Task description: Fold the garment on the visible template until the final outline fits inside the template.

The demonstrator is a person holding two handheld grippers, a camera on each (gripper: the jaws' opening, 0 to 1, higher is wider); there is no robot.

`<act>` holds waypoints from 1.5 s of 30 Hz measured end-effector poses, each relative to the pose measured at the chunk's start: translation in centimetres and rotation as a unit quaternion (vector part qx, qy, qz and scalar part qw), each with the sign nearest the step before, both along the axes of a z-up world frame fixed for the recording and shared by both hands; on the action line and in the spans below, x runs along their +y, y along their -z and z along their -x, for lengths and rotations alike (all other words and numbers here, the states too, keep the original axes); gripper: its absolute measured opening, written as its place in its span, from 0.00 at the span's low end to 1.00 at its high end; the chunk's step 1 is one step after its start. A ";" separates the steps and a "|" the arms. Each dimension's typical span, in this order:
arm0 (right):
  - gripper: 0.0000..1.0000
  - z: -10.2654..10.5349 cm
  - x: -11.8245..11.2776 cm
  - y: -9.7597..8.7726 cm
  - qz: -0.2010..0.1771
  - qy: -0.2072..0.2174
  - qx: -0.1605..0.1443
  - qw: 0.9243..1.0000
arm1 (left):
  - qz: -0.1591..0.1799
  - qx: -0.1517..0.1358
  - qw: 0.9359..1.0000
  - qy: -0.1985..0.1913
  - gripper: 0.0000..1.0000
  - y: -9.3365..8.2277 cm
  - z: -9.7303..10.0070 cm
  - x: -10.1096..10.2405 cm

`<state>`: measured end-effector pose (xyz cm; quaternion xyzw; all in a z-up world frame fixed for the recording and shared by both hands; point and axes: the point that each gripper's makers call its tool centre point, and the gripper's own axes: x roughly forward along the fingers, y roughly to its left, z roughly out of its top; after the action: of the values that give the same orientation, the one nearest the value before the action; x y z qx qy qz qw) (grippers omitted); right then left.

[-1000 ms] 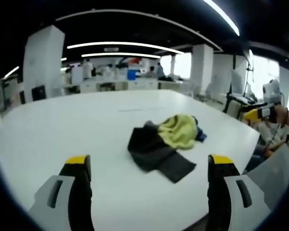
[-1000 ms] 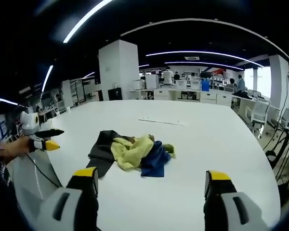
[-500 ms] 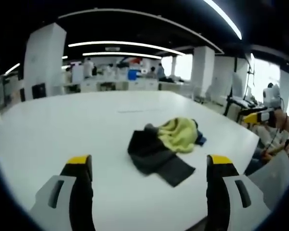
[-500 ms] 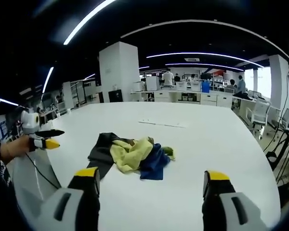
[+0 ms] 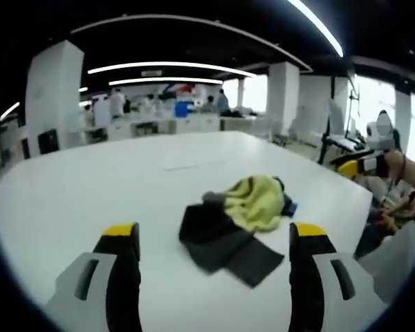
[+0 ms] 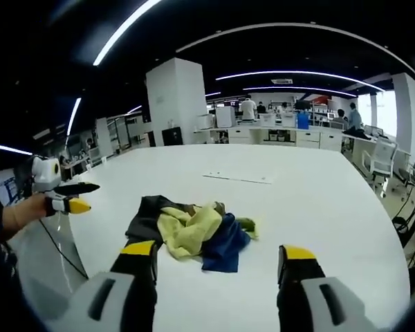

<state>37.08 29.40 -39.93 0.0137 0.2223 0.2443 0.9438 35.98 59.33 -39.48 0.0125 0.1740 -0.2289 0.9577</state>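
White bench (image 6: 318, 200): crumpled clothes (image 6: 190, 228) are heaped ahead of both open, empty claws, left claw (image 5: 211, 238) and right claw (image 6: 218, 259), about equally near.

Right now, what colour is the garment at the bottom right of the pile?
Dark blue garment, partly under the yellow one; clearest in the right gripper view.

Bright ceiling strip lights, soft blur, fisheye-curved edges
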 end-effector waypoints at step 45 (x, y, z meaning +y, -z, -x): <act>0.21 -9.9 3.2 8.3 -0.017 0.035 0.073 0.997 | 0.010 0.078 0.996 -0.040 0.19 7.6 -10.9 -6.4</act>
<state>46.95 32.57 -48.28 0.0556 0.2852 0.2134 0.9327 46.90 52.90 -47.10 -0.0221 0.2461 -0.1922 0.9498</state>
